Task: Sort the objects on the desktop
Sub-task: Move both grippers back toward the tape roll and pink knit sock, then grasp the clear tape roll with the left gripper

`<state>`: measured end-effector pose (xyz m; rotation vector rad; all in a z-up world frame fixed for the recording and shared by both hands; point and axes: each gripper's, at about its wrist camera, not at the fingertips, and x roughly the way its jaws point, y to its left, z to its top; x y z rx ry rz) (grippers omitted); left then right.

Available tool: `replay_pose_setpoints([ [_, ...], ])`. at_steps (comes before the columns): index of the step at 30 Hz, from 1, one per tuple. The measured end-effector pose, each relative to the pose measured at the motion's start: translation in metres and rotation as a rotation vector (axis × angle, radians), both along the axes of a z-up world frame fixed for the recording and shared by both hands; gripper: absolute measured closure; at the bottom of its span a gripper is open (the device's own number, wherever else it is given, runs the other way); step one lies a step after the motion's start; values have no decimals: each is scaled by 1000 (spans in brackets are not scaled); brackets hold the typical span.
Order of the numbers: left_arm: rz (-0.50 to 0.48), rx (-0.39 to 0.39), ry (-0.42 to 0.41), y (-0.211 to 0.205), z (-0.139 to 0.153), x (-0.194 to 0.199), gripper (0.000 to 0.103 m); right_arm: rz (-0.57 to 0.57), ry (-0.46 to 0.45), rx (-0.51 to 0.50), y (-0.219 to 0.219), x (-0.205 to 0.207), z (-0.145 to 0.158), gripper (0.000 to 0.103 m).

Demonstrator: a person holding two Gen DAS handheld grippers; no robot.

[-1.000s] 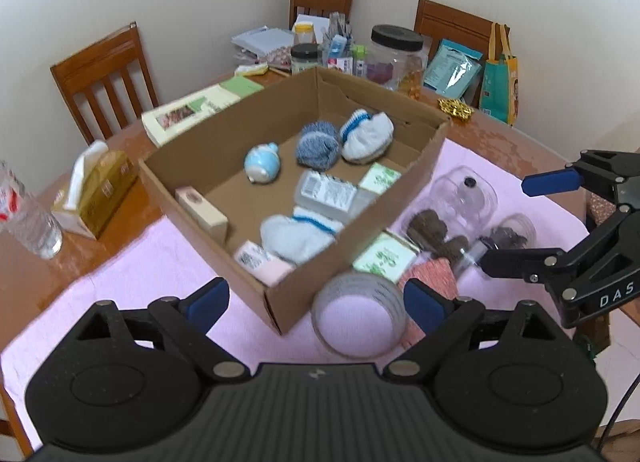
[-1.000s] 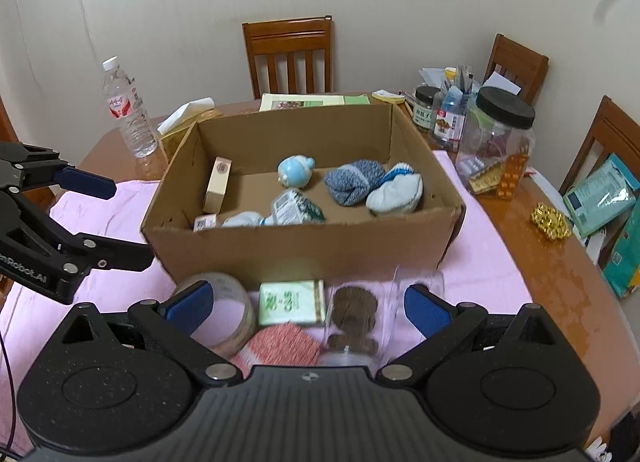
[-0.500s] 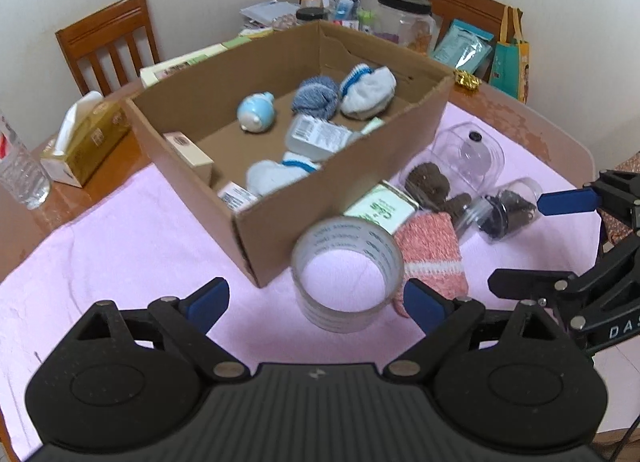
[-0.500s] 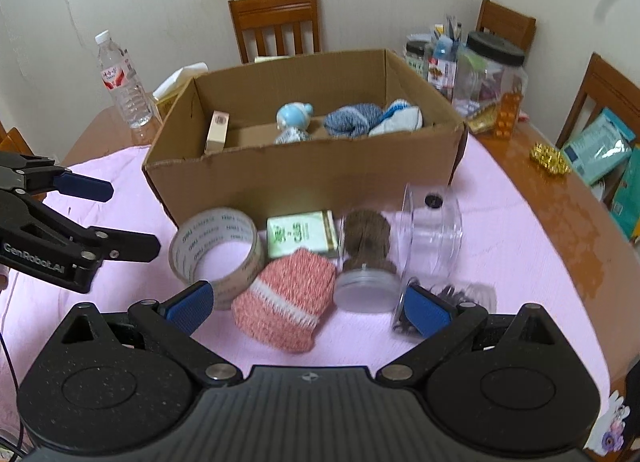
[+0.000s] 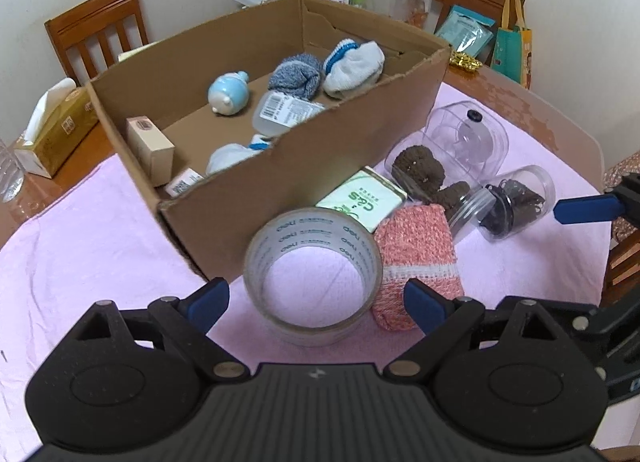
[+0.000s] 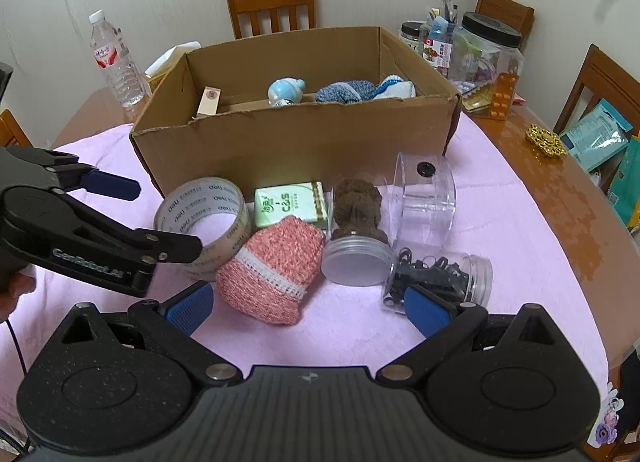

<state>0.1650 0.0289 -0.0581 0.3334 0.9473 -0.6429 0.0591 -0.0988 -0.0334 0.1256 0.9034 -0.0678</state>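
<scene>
A cardboard box (image 5: 304, 178) (image 6: 296, 142) stands on the pink cloth and holds socks, a blue figurine, a bottle and small cartons. In front of it lie a clear tape roll (image 5: 314, 274) (image 6: 202, 214), a pink knitted sock (image 5: 416, 252) (image 6: 272, 266), a green C&S packet (image 5: 362, 198) (image 6: 290, 204), a jar with a brown toy (image 6: 356, 222), an empty clear jar (image 6: 426, 190) and a jar of black hair ties (image 6: 436, 278). My left gripper (image 5: 316, 304) is open, just short of the tape roll. My right gripper (image 6: 308, 308) is open, just short of the pink sock.
A water bottle (image 6: 116, 58) and a tissue box (image 5: 56, 126) stand left of the box. Jars, packets and a gold ornament (image 6: 546, 140) crowd the back right of the wooden table. Chairs stand around it.
Both grippers have lowered and moved in toward the objects in front of the box. The tape roll and pink sock are now larger and closer. Both stay open.
</scene>
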Motion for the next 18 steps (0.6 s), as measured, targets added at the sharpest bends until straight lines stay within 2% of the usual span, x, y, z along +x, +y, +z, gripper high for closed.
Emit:
replay_pose_setpoints([
  [3, 20, 10, 11, -5, -7, 3, 9, 3, 8, -15, -1, 0, -2, 0],
  [15, 109, -41, 29, -10, -22, 15, 12, 9, 31, -25, -6, -2, -6, 0],
  [18, 121, -50, 25, -9, -23, 17, 18, 11, 31, -22, -7, -1, -6, 0],
])
